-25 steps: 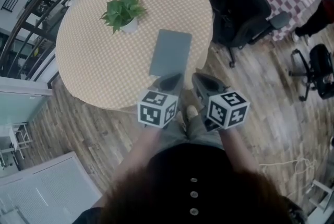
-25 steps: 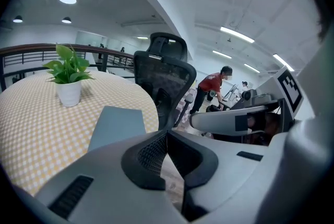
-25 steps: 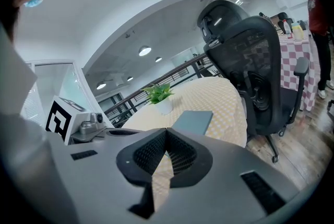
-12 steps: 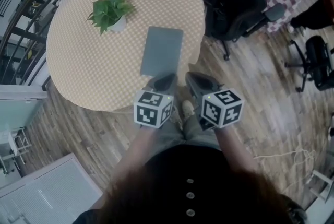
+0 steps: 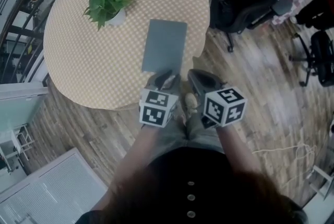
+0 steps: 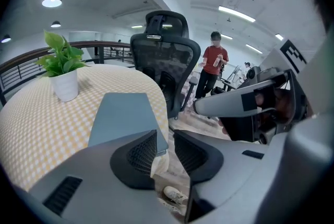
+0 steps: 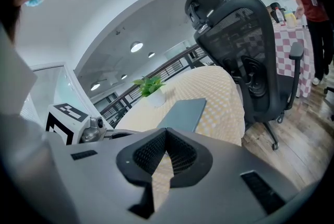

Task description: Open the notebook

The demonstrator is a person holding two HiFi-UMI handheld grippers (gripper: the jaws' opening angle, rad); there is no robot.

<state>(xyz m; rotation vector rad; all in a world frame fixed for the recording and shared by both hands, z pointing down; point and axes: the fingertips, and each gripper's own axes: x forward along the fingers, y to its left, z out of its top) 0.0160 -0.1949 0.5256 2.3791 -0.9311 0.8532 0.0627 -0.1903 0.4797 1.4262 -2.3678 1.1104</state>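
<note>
Head view: the left claw (image 5: 166,78), angled forward and down off the forearm, has just been opening; its jaws stand slightly apart and empty, tips at the near edge of the closed grey rectangular notebook (image 5: 165,45). Beside it, the right claw (image 5: 200,75) is closed and empty. The notebook lies flat by the round yellow-checked desk's (image 5: 88,61) right rim.

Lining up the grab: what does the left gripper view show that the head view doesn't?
Only the left gripper view: the left gripper's jaws, which have just been opening, stand apart; the notebook's near corner shows in the gap, unpinched. Only the head view: that gripper's cube and the floor cable. Both: the closed notebook, plant, chair and table.
</note>
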